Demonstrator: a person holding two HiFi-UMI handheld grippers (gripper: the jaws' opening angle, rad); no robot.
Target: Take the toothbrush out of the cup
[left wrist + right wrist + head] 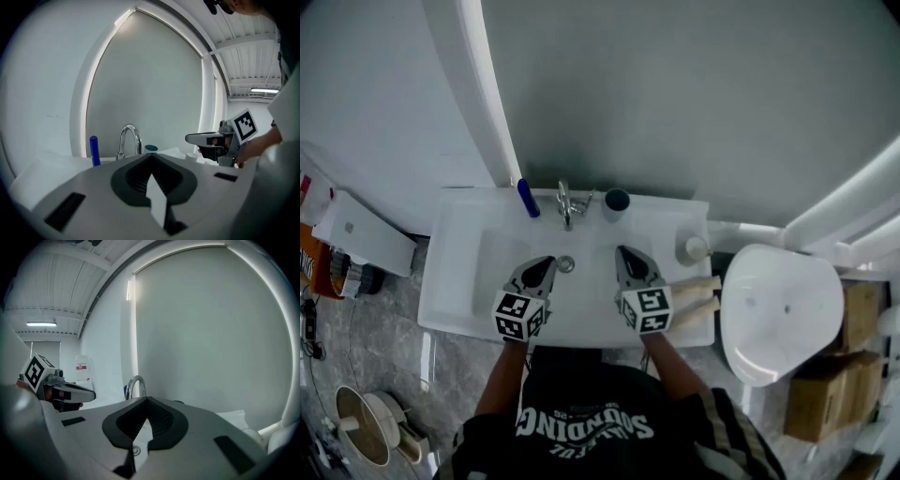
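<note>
A dark teal cup (617, 200) stands on the sink ledge to the right of the tap (566, 202); only its rim (151, 148) shows in the left gripper view. Nothing shows above its rim. A blue upright stick-like thing (528, 198) (94, 150) stands left of the tap. My left gripper (547, 262) (151, 159) hangs over the basin, shut and empty. My right gripper (623, 251) (146, 401) (192, 138) is beside it at about the same height, shut with nothing in it. Both point toward the back wall, short of the cup.
The white sink (459, 281) sits under an arched mirror. A small white bottle (695, 248) and beige folded cloths (698, 295) lie at its right end. A toilet (778, 309) and cardboard boxes (825, 394) stand to the right, a white box (361, 232) and a bin (366, 427) to the left.
</note>
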